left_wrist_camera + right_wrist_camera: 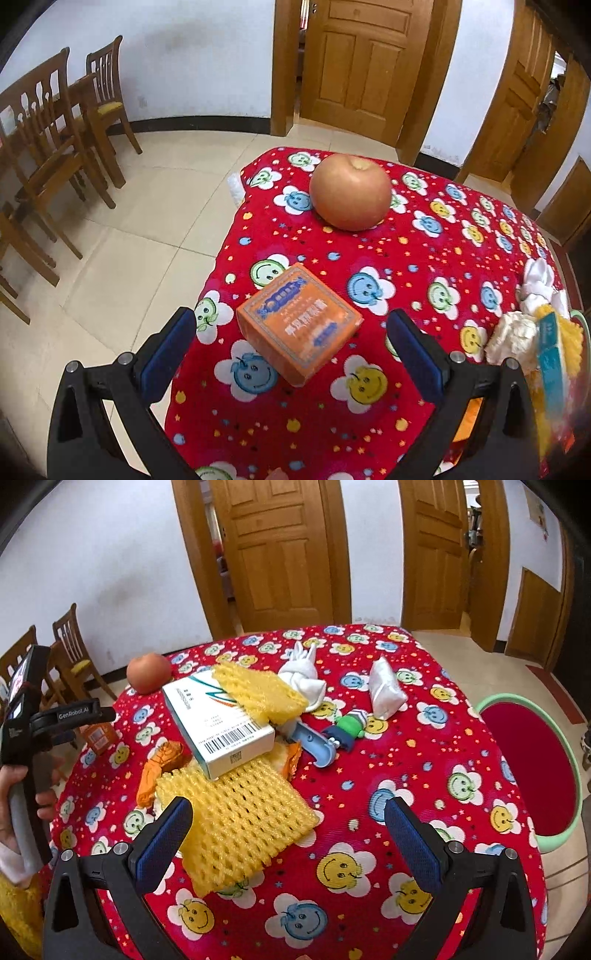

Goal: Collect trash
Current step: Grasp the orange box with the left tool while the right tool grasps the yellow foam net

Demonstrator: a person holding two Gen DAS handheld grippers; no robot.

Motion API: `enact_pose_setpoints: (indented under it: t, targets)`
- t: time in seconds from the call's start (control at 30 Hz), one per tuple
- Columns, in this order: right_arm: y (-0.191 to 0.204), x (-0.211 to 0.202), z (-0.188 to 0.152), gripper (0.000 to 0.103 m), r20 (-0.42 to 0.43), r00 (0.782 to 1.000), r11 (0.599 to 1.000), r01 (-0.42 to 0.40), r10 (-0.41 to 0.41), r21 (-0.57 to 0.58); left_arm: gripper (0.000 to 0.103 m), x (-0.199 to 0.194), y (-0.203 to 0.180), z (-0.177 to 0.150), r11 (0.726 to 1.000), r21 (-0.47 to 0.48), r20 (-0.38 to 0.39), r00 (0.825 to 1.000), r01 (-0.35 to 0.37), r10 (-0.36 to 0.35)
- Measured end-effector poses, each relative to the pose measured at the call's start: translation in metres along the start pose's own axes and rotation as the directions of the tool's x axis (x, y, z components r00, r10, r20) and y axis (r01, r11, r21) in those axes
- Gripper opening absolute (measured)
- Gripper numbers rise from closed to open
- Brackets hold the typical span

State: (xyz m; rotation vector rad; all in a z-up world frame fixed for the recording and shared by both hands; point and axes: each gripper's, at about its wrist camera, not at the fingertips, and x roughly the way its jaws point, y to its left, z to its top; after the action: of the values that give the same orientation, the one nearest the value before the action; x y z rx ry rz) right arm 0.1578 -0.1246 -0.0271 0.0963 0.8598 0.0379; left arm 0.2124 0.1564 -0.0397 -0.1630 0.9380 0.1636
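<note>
Left, wide fingers are flanking an orange box lying near the table edge; right fingers, wide too, are hovering over mesh; "GenRobot.AI" is showing.

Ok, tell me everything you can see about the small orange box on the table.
The orange box is a small, flat cardboard carton with blue printed panels and lettering on its top face, too blurred to read. It looks closed and lies flat on the red smiley-face tablecloth, turned corner-on to the camera, near the table's left edge, in front of the apple. The open left claw hovers around it without touching.
</note>
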Motion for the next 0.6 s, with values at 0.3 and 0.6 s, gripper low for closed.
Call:
enact_pose_setpoints:
  t: [0.3, 0.6]
  targets:
    - [0.004, 0.015, 0.000, 0.103, -0.025, 0.999, 1.000, -0.025, 0.025, -0.008, 0.080, 0.020, 0.007, -0.005, 0.998, -0.039, -0.065, 0.997, 0.043, -0.046]
    - [0.000, 0.022, 0.000, 0.076, -0.052, 0.992, 0.994, -0.110, 0.111, 0.022, 0.067, 0.007, 0.001, -0.011, 0.999, -0.011, -0.021, 0.999, 0.045, -0.045]
